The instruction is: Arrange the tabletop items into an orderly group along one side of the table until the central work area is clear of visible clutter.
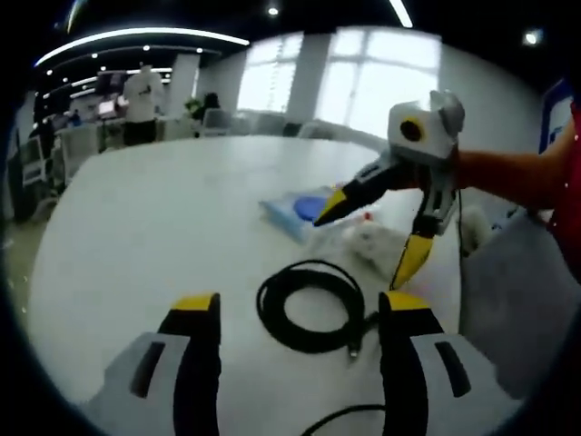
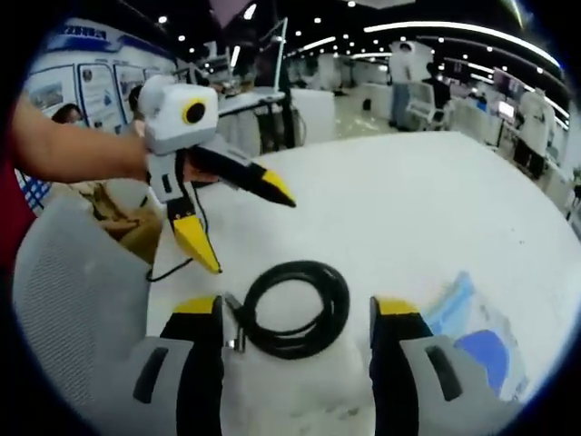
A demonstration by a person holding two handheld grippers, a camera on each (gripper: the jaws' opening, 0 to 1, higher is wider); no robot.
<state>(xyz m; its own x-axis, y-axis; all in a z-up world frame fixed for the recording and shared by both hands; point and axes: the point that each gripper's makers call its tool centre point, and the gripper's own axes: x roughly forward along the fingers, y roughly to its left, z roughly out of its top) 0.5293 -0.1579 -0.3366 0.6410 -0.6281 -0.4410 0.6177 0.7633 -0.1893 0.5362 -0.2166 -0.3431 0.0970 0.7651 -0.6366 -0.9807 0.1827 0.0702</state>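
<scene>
One coiled black cable (image 1: 309,306) lies on the one white table (image 1: 163,218). One clear packet with a blue disc (image 1: 304,207). Possibly one crumpled white wrapper (image 1: 377,241), too blurred to count surely. Two hand-held grippers: left hand-held gripper (image 1: 300,313), right hand-held gripper (image 2: 295,313).

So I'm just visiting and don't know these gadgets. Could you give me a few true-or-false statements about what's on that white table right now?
1. A black cable lies coiled in a loop on the white table. True.
2. The right gripper is clamped on the cable. False: its jaws are spread open and hang above the table, holding nothing.
3. A blue and clear packet lies on the table near the cable. True.
4. The left gripper has its jaws shut tight. False: they are spread wide apart.
5. The cable is stretched out straight across the table. False: it is wound into a round coil.
</scene>
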